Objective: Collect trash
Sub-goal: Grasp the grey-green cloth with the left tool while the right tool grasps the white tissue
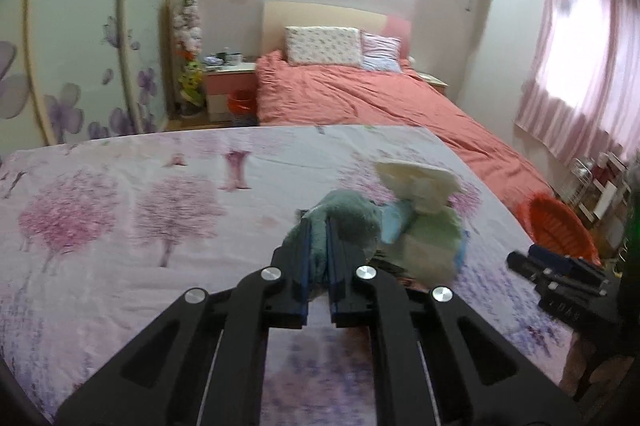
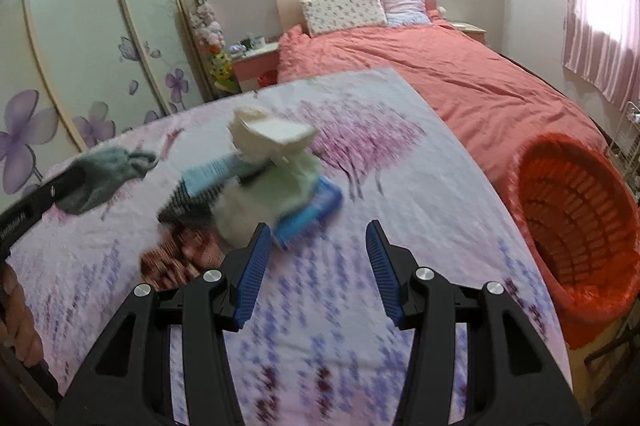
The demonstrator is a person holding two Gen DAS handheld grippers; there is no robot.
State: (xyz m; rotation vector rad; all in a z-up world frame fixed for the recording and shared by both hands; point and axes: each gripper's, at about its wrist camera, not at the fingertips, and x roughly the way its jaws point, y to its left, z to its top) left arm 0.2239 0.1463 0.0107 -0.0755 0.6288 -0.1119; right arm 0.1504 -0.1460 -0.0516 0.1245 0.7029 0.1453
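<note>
A heap of trash lies on a table covered with a floral cloth [image 2: 400, 185]. My left gripper [image 1: 318, 226] is shut on a grey-green fuzzy rag [image 1: 352, 222], also seen in the right wrist view [image 2: 100, 177], at the heap's left side. The heap holds crumpled white paper [image 2: 272, 133], a pale green piece [image 2: 296, 181], blue packets [image 2: 312, 214] and a dark comb-like piece [image 2: 188, 205]. My right gripper [image 2: 316, 238] is open and empty, just in front of the heap. An orange basket [image 2: 576, 222] lined with a red bag stands right of the table.
A bed with a coral cover [image 2: 460, 77] lies beyond the table. A wardrobe with flower-printed doors [image 2: 80, 65] is on the left. A nightstand [image 1: 230, 81] and a small red bin [image 1: 240, 101] stand by the bed. Pink curtains [image 1: 580, 65] hang on the right.
</note>
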